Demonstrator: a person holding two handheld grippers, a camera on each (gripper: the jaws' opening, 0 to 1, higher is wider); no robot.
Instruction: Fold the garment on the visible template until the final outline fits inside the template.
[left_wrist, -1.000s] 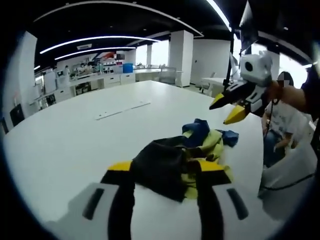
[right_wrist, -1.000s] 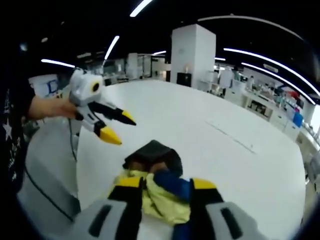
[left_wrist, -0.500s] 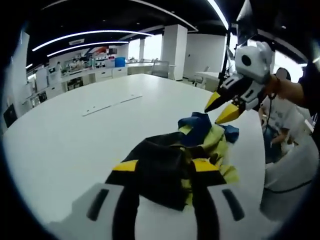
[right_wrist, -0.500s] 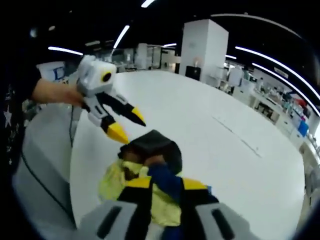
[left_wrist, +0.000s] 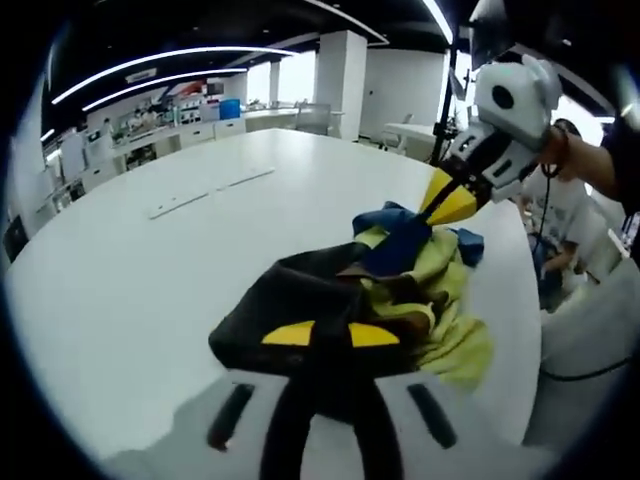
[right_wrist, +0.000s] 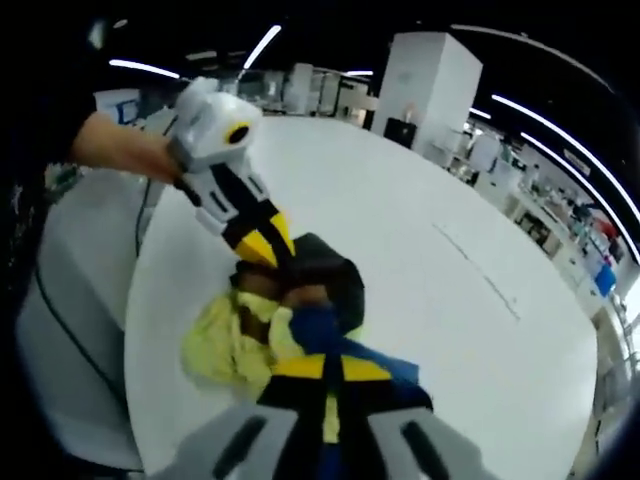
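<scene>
Judging progress: folding has barely begun, as the garment lies in a crumpled heap of black, yellow and blue on the table, near its edge, with no flat outline. Both tongs look closed on cloth: the left gripper pinches the black part, the right gripper the blue and yellow part. Spreading and every fold appear left to do. On the table beyond the heap, thin marks may belong to the template; I cannot tell. Right gripper view shows the left gripper's tips meeting at black cloth; left gripper view shows a seated person
</scene>
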